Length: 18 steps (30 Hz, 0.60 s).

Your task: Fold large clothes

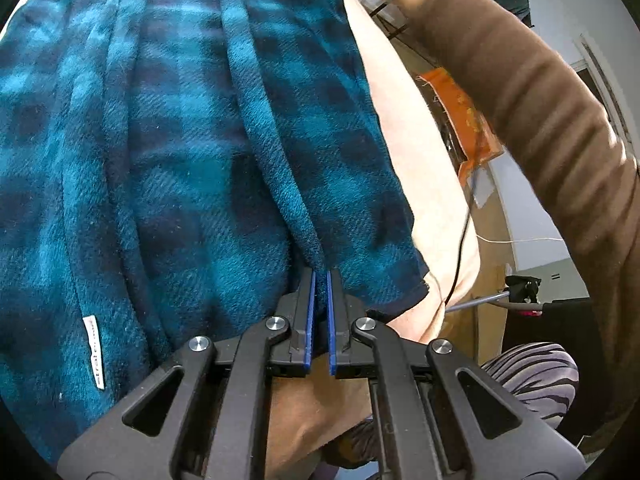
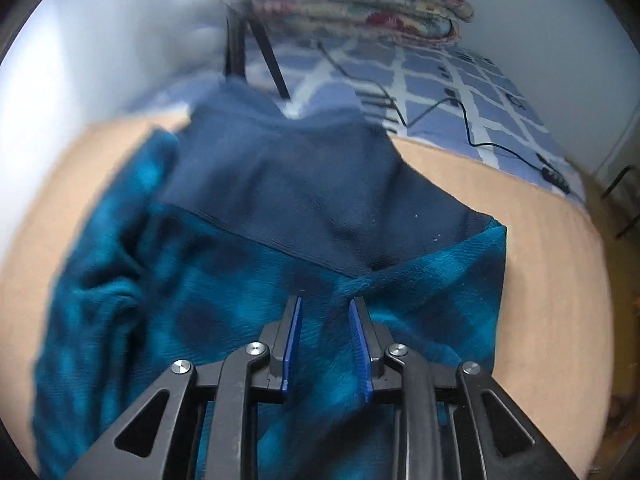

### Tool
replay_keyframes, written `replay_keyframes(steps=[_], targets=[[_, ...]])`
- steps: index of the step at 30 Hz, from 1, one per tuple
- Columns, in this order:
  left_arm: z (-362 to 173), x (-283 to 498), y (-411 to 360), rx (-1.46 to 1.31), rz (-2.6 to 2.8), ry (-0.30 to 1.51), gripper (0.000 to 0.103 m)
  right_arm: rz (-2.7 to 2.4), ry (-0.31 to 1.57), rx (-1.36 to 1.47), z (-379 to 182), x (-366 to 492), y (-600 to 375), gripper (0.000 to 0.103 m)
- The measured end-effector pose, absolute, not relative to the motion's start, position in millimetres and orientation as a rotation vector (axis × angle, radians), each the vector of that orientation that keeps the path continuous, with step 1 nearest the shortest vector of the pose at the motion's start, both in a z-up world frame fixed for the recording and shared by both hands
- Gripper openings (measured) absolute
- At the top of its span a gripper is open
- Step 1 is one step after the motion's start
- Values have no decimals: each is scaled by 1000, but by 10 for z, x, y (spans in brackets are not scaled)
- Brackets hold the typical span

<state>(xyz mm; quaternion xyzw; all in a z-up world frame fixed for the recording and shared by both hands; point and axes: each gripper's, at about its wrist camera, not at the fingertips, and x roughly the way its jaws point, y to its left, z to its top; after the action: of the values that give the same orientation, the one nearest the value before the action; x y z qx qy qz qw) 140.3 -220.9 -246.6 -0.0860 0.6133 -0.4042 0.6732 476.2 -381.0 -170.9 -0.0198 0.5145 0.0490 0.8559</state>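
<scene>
Nearest the left wrist camera, the left gripper (image 1: 321, 274) has its blue pads drawn narrow, pinching a ridge of the blue checked fleece garment (image 1: 168, 140). The cloth runs up and away from the tips in long folds, so it seems to be lifted or draped rather than lying flat. A small white label (image 1: 94, 352) is sewn to it low on the left. Past the garment's right edge shows a pale wooden table (image 1: 404, 120), and beyond that the person's brown-sleeved arm (image 1: 520, 92) reaches across to the top of the view.

In the right wrist view the right gripper (image 2: 325, 304) stands moderately open just over the same garment (image 2: 280, 240). Fleece fills the gap between the pads, but I cannot tell whether they touch it. The garment lies spread on the table (image 2: 540, 260), its plain navy collar end (image 2: 288, 168) pointing toward the far edge and reaching almost to it. Behind the table are a bed with a blue and white grid cover (image 2: 460, 80), black tripod legs (image 2: 240, 40), a trailing cable (image 2: 464, 120) and folded blankets (image 2: 360, 0).

The risks, as I judge them: the left pinch holds only a thin ridge, so a hard pull could let the thick fleece slip out. If the right pads close on one layer only, the fold would come out skewed. Cloth near the far edge could also slide off.
</scene>
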Motion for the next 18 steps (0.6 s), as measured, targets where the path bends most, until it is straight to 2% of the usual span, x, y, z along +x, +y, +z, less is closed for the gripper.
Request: replay_keyframes(steps=[7, 8, 9, 11, 18], targets=[[-2366, 1407, -2113, -214, -891, 1372, 1, 120, 994, 120, -990, 3750, -4497, 31], [-2353, 1407, -2108, -218, -893, 1370, 7, 120, 999, 141, -961, 3546, -4570, 33], [-2335, 1406, -2101, -230, -897, 1371, 18, 119, 1013, 170, -959, 3256, -4664, 34], [-2329, 1417, -2076, -246, -903, 1375, 30, 124, 1042, 221, -1025, 2805, -4782, 35], [-2492, 1446, -1994, -321, -868, 1429, 30, 252, 1148, 523, -1501, 1283, -4764, 35]])
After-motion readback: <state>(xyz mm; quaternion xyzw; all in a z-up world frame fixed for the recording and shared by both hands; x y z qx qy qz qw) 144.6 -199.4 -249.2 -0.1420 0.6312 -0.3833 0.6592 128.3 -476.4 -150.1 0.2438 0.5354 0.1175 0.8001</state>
